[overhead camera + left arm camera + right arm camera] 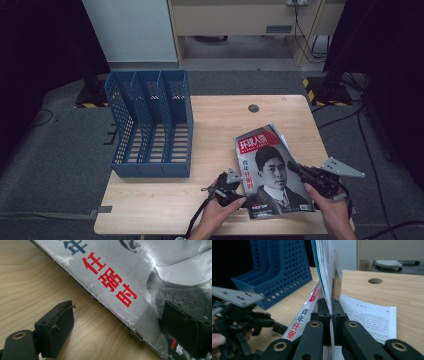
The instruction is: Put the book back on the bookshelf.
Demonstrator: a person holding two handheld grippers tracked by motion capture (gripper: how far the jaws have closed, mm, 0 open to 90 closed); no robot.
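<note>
1. High view: a magazine [274, 172] lies on the near right part of the wooden desk [210, 125], well to the right of the blue file rack [150, 125], which stands at the desk's left edge. The left claw [231, 184] sits at the magazine's left edge, and the right claw [296, 169] reaches onto the magazine's right edge.

2. Left gripper view: the left claw [130, 323] is released, its jaws wide apart. One jaw rests on the bare desk [32, 282] just left of the magazine [130, 272]; the other lies over the cover beside the red lettering. The worn edge of the magazine runs between them.

3. Right gripper view: the right claw [331, 312] is clenched on a sheaf of the magazine's [325, 267] pages, which stand upright from its jaws. An open page lies flat on the desk [402, 292] to the right of them, and the file rack [279, 270] stands behind to the left. The left claw [265, 325] shows dark at the lower left.
</note>
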